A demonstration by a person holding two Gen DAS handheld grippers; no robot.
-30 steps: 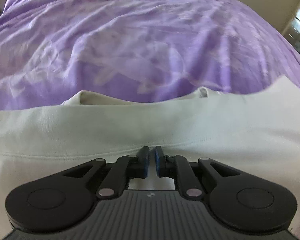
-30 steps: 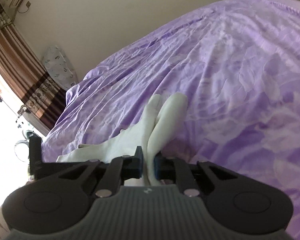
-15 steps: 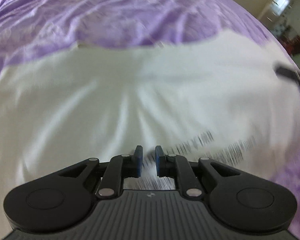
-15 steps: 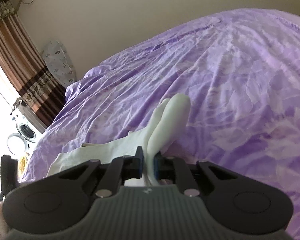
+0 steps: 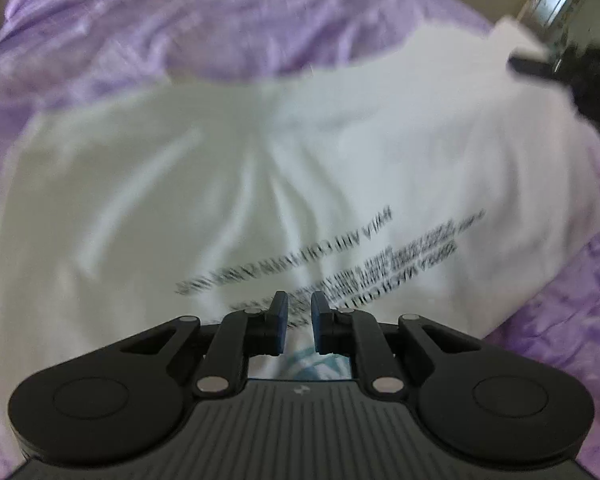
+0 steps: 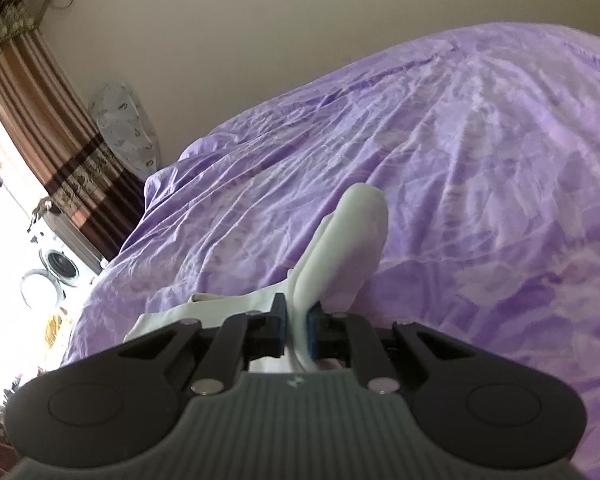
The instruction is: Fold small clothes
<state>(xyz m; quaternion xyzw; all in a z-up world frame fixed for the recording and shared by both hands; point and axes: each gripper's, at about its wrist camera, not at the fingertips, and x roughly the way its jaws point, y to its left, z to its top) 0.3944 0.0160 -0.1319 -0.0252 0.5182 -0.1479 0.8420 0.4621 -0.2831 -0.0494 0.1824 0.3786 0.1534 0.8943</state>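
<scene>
Step in hand: you are lifting a white shirt off the purple bedspread, one gripper at each end of an edge, likely carrying it over for a fold.
Left gripper: its jaws are standing nearly together with shirt cloth bunched between them; you are pinching the shirt just below its black lettering.
Right gripper: its pads are pressing tight on a white fold of the shirt, which is sticking up past the fingertips.
Doing it well: you are keeping both pinches firm; judging by the blur, slowing down and holding both hands level should keep the edge taut and the fold straight.
Risk: the narrow left pinch may be slipping if you are pulling the hands apart.
Left view only: the shirt's spread body, the lettering, and the right gripper at the far corner.
Right view only: the striped curtain, the washing machine, the wall, and the bare bedspread beyond the shirt.
</scene>
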